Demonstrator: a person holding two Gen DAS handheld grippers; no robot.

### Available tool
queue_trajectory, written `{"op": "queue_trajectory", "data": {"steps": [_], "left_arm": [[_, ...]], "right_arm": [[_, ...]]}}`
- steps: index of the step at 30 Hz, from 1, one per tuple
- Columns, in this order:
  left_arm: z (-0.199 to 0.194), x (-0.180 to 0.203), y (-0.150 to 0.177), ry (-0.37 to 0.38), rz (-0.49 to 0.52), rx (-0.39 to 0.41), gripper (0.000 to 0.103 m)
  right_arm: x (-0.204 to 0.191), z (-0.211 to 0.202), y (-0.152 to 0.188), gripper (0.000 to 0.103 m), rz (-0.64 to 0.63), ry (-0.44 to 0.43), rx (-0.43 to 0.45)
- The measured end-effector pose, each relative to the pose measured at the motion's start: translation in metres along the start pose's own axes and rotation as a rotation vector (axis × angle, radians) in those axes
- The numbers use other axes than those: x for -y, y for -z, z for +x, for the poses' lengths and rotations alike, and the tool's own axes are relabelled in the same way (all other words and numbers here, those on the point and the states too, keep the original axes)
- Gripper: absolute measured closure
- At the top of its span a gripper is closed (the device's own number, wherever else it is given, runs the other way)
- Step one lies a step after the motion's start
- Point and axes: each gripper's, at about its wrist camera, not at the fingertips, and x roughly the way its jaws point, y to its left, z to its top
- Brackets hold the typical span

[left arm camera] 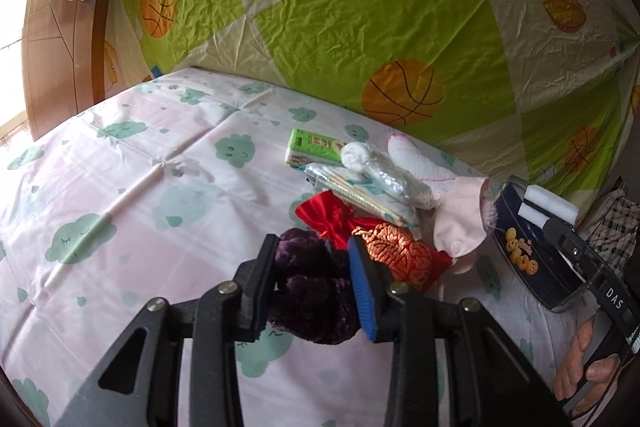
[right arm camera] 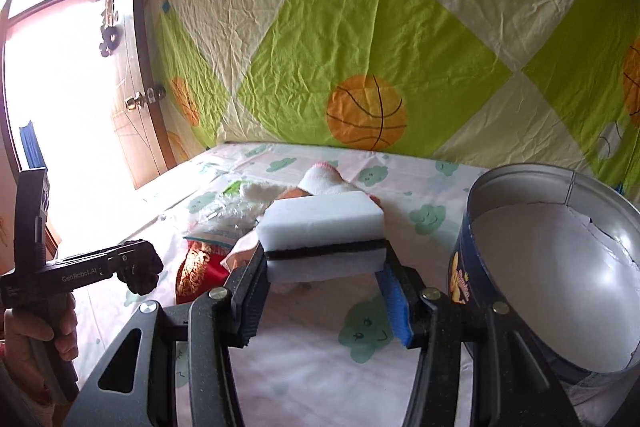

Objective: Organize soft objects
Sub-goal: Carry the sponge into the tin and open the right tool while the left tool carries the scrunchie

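My left gripper (left arm camera: pixel 314 257) is shut on a dark purple plush scrunchie (left arm camera: pixel 312 287), held just above the bed sheet; it also shows in the right wrist view (right arm camera: pixel 142 269). My right gripper (right arm camera: pixel 324 267) is shut on a white sponge with a black layer (right arm camera: pixel 322 227), held left of the round blue tin (right arm camera: pixel 560 267); sponge and tin also show in the left wrist view, the sponge (left arm camera: pixel 548 205) over the tin (left arm camera: pixel 528 259). The tin is open and holds only a white liner.
A pile lies on the pink cloud-print sheet (left arm camera: pixel 120 187): red brocade pouch (left arm camera: pixel 396 251), pink cloth (left arm camera: pixel 460 219), white sock (left arm camera: pixel 412 155), cotton swab pack (left arm camera: pixel 360 191), green tissue pack (left arm camera: pixel 314 147), bagged white roll (left arm camera: pixel 372 163). A basketball-print sheet (left arm camera: pixel 360 7) hangs behind; a wooden door (left arm camera: pixel 60 27) stands left.
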Motion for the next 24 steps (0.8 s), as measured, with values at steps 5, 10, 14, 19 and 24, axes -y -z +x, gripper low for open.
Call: {"op": "queue_trajectory", "data": {"steps": [5, 10, 14, 19, 24], "left_arm": [[-0.014, 0.012, -0.005, 0.045, 0.021, 0.09, 0.068], [-0.018, 0.029, -0.009, 0.072, 0.038, 0.111, 0.068], [-0.017, 0.047, -0.012, 0.087, 0.058, 0.114, 0.068], [-0.016, 0.078, -0.015, 0.125, 0.103, 0.121, 0.068], [-0.015, 0.116, -0.017, 0.168, 0.164, 0.143, 0.068]], "right_arm": [[0.001, -0.021, -0.006, 0.049, -0.003, -0.032, 0.105], [0.003, -0.035, -0.007, 0.049, 0.011, -0.089, 0.152], [0.014, -0.044, -0.01, 0.049, 0.039, -0.098, 0.179], [0.037, -0.06, -0.013, 0.049, 0.062, 0.012, 0.235], [0.072, -0.074, -0.013, 0.049, 0.114, 0.094, 0.265]]}}
